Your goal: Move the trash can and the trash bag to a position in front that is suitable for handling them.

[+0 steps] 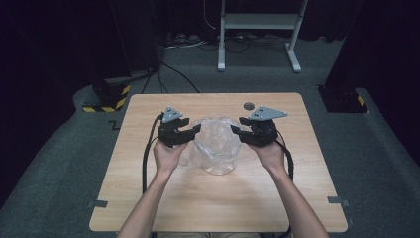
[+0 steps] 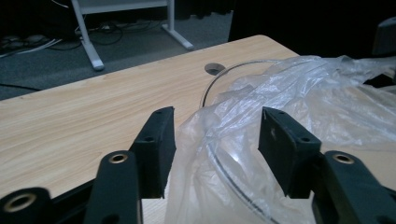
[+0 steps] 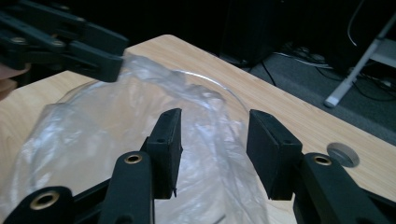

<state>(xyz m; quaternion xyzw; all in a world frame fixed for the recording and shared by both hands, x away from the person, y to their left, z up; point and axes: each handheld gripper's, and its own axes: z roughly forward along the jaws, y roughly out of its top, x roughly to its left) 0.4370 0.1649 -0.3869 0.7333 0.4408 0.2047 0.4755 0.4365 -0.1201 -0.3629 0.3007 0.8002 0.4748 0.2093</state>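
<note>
Fingers (image 2: pixel 159 140) of the left gripper (image 1: pixel 174 130) stand apart, with a fold of the clear plastic bag (image 2: pixel 299 88) and the rim of the glass bowl (image 2: pixel 219 79) running between them; the pads do not press on either. On the right gripper (image 1: pixel 256 130), the fingers (image 3: pixel 168 140) are likewise spread, bag film lying loose in the gap between them and just beyond their tips. Bowl and bag sit on the table (image 1: pixel 148 198) between the two grippers, the bag draped in and over the bowl.
</note>
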